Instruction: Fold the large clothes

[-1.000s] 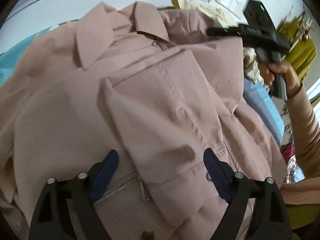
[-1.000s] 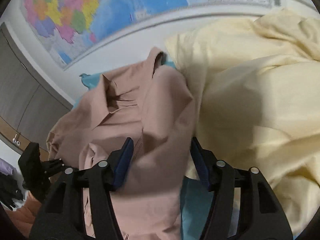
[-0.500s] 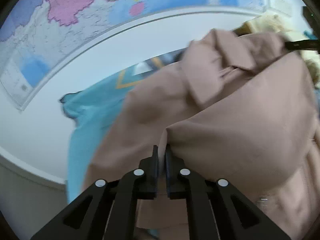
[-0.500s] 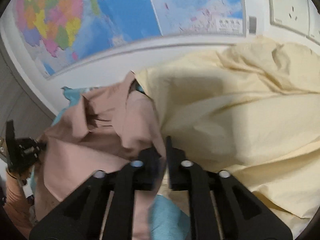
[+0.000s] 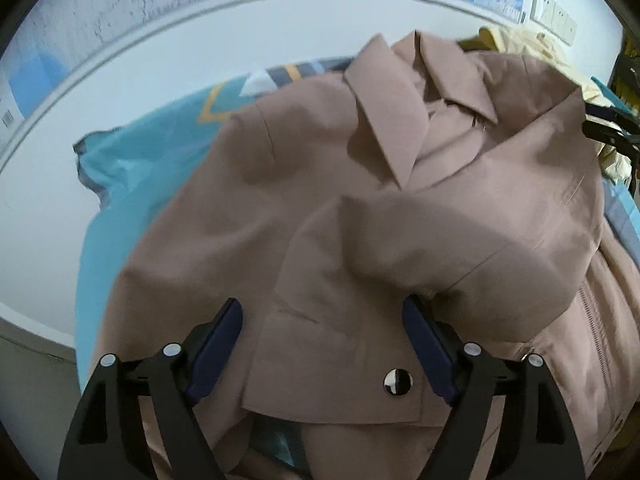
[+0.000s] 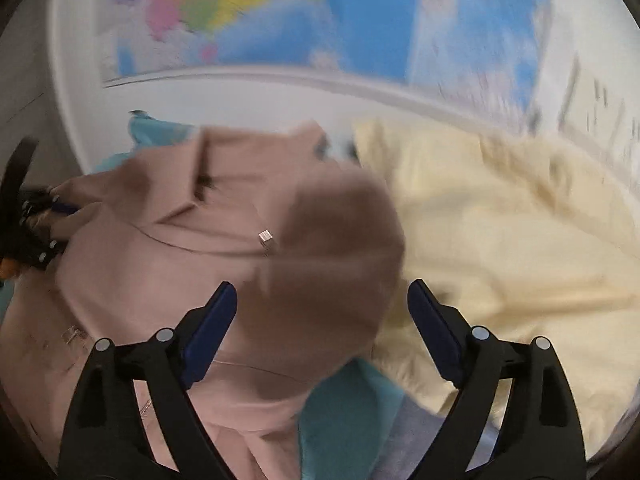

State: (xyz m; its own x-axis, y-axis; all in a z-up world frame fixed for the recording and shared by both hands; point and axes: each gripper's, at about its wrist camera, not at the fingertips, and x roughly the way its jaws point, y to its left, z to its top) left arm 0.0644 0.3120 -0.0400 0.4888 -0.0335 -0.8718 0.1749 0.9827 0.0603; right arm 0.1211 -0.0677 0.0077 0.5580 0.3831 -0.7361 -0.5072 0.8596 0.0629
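A large dusty-pink jacket (image 5: 360, 216) with a collar lies on a teal sheet (image 5: 132, 176), with both sleeves folded in across its front. My left gripper (image 5: 322, 328) is open above the folded left sleeve's cuff, near a metal snap button (image 5: 397, 382). My right gripper (image 6: 322, 312) is open above the jacket's folded right shoulder (image 6: 312, 264); this view is blurred. The right gripper shows at the right edge of the left wrist view (image 5: 612, 132). The left gripper shows at the left edge of the right wrist view (image 6: 28, 220).
A pale yellow garment (image 6: 500, 232) lies bunched to the right of the jacket. A white wall with a world map (image 6: 320, 20) rises behind the bed. Wall sockets (image 5: 554, 16) sit at the upper right.
Both grippers were shut on the jacket's sleeves half a second ago. They have let go and now stand open above the folded-in fabric.
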